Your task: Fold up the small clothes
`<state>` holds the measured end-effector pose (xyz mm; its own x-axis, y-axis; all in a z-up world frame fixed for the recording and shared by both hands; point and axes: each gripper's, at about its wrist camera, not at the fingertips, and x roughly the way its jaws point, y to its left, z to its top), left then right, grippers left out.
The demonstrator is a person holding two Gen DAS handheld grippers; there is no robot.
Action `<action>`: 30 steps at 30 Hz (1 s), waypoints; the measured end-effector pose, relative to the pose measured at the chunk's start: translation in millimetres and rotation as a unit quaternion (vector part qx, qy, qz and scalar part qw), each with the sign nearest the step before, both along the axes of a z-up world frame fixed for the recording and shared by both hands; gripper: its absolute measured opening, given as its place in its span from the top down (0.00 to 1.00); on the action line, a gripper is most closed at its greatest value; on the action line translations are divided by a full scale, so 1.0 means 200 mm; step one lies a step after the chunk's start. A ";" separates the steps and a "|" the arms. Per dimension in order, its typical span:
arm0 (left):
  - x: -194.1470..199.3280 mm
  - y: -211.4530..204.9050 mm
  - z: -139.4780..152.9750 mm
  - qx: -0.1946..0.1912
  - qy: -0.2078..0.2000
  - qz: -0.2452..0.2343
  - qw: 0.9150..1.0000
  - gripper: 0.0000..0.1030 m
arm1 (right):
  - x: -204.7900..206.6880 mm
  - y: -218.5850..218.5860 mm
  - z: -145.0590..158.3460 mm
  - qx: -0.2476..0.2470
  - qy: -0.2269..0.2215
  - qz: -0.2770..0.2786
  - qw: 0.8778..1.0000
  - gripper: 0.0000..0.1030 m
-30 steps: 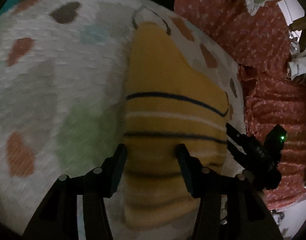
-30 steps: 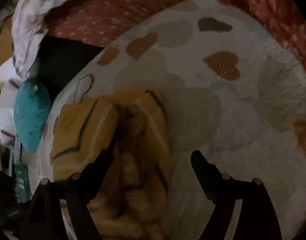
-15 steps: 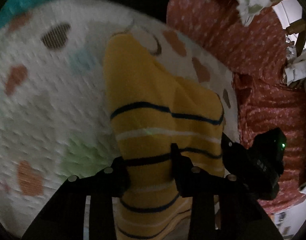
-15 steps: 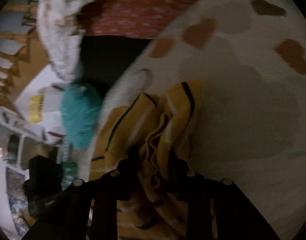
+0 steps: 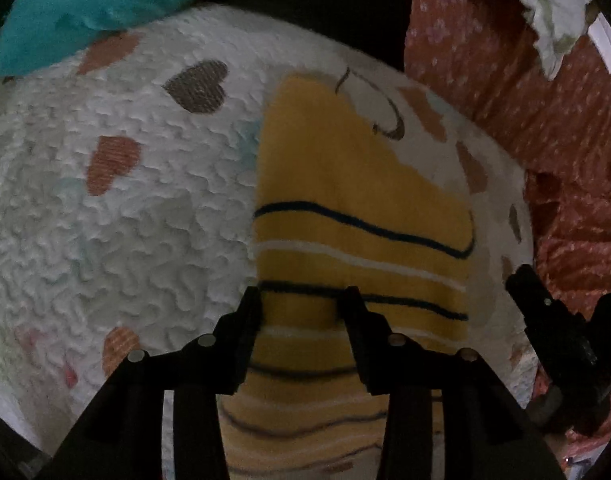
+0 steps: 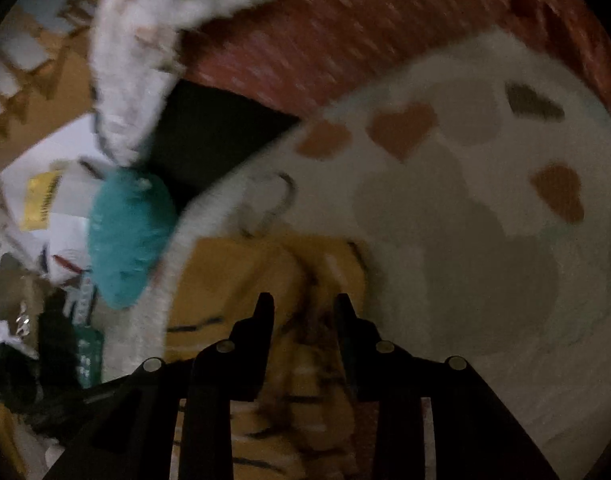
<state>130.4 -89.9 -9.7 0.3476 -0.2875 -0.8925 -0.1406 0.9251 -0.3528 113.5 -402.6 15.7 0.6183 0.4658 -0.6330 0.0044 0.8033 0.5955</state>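
A small yellow garment with dark and white stripes (image 5: 345, 216) lies on a white fleece blanket with heart shapes (image 5: 117, 216). My left gripper (image 5: 301, 300) sits over the garment's near part with its fingers narrowly apart and cloth between them. In the right wrist view the garment (image 6: 241, 276) is bunched at its right edge, and my right gripper (image 6: 303, 306) has its fingers narrowly apart around that bunched fold. The right gripper's body also shows in the left wrist view (image 5: 553, 344), beside the garment's right edge.
A teal cushion (image 5: 89, 4) lies at the blanket's far left edge; it also shows in the right wrist view (image 6: 129, 236). A red dotted cover (image 5: 545, 128) lies to the right. White cloth (image 6: 153, 40) and boxes are at the upper left.
Both grippers narrowed on the garment from wide open one second ago. The garment was lifted half a second ago and now lies flatter on the blanket. The right view has swung.
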 end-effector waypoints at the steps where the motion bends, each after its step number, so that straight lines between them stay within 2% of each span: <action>1: -0.03 0.00 0.03 0.001 -0.009 0.002 1.000 0.61 | -0.01 0.03 0.02 0.009 -0.010 0.013 1.000 0.66; 3: -0.10 0.00 0.06 0.002 -0.019 0.000 1.000 0.61 | -0.02 0.12 0.02 0.020 -0.020 0.044 0.999 0.66; 5: -0.16 -0.01 0.06 0.017 -0.021 -0.004 1.000 0.61 | -0.01 0.19 -0.01 0.006 -0.012 0.052 0.999 0.67; 7: -0.20 -0.05 0.04 0.035 -0.019 -0.011 0.999 0.61 | 0.01 0.22 -0.09 -0.015 0.009 0.039 0.999 0.66; 10: -0.24 -0.08 0.02 0.052 -0.014 -0.025 0.998 0.61 | 0.04 0.24 -0.24 -0.006 0.058 0.060 0.996 0.67; 11: -0.24 -0.10 0.02 0.063 -0.014 -0.029 0.997 0.61 | 0.05 0.25 -0.27 -0.002 0.068 0.066 0.996 0.71; 12: -0.25 -0.13 0.02 0.073 -0.017 -0.034 0.997 0.61 | 0.05 0.24 -0.28 -0.003 0.074 0.065 0.995 0.89; 13: -0.25 -0.15 0.02 0.080 -0.021 -0.039 0.996 0.61 | 0.05 0.22 -0.28 -0.005 0.084 0.062 0.995 0.96; 16: -0.26 -0.21 0.02 0.099 -0.028 -0.059 0.993 0.61 | 0.05 0.13 -0.30 -0.061 0.110 0.029 0.992 0.99; 20: -0.24 -0.23 -0.06 0.115 -0.010 -0.066 0.991 0.61 | 0.04 0.02 -0.39 -0.085 0.154 -0.014 0.984 0.99; 24: -0.26 -0.16 -0.04 0.091 -0.005 -0.047 0.995 0.61 | 0.01 -0.02 -0.22 -0.045 0.085 -0.029 0.995 0.98; 27: -0.28 -0.10 -0.01 0.094 -0.006 -0.032 0.995 0.61 | -0.03 0.09 -0.06 -0.049 0.019 0.007 0.999 0.98; 30: -0.33 -0.03 0.03 0.086 -0.008 -0.014 0.996 0.61 | -0.08 0.23 0.00 -0.033 -0.012 0.067 0.997 0.98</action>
